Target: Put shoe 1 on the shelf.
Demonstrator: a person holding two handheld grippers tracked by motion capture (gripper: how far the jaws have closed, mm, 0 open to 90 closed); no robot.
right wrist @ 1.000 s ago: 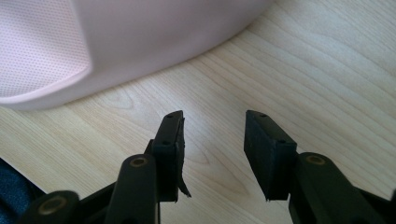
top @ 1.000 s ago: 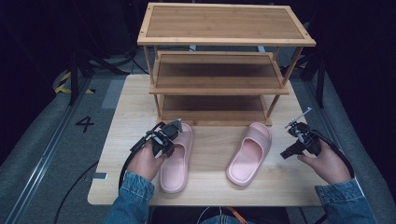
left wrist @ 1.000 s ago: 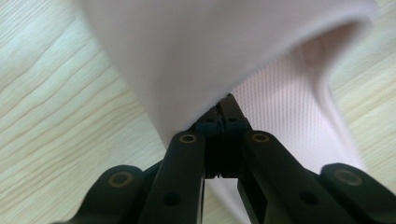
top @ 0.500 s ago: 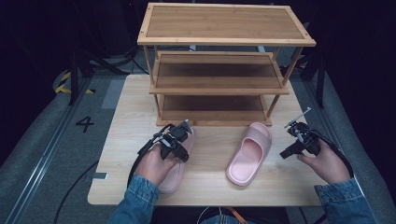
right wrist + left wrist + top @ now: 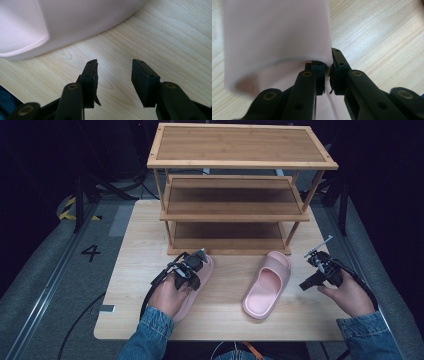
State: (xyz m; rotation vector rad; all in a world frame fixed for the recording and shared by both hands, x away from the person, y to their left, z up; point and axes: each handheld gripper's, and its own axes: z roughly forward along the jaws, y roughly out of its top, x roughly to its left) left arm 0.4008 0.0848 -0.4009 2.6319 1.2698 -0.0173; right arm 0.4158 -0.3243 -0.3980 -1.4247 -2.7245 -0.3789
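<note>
Left gripper [image 5: 196,262]: jaws just closing, pinching the left slipper's [image 5: 274,37] strap edge, before the shelf [image 5: 235,210].
Right gripper [image 5: 113,75]: gaping open beside the right slipper [image 5: 267,282].

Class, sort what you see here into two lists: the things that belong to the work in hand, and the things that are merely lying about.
In the work:
left slipper, its strap edge pinched by the left gripper
right slipper
right gripper, jaws open
wooden shoe rack

Lying about:
black stands
floor marking 4
</note>
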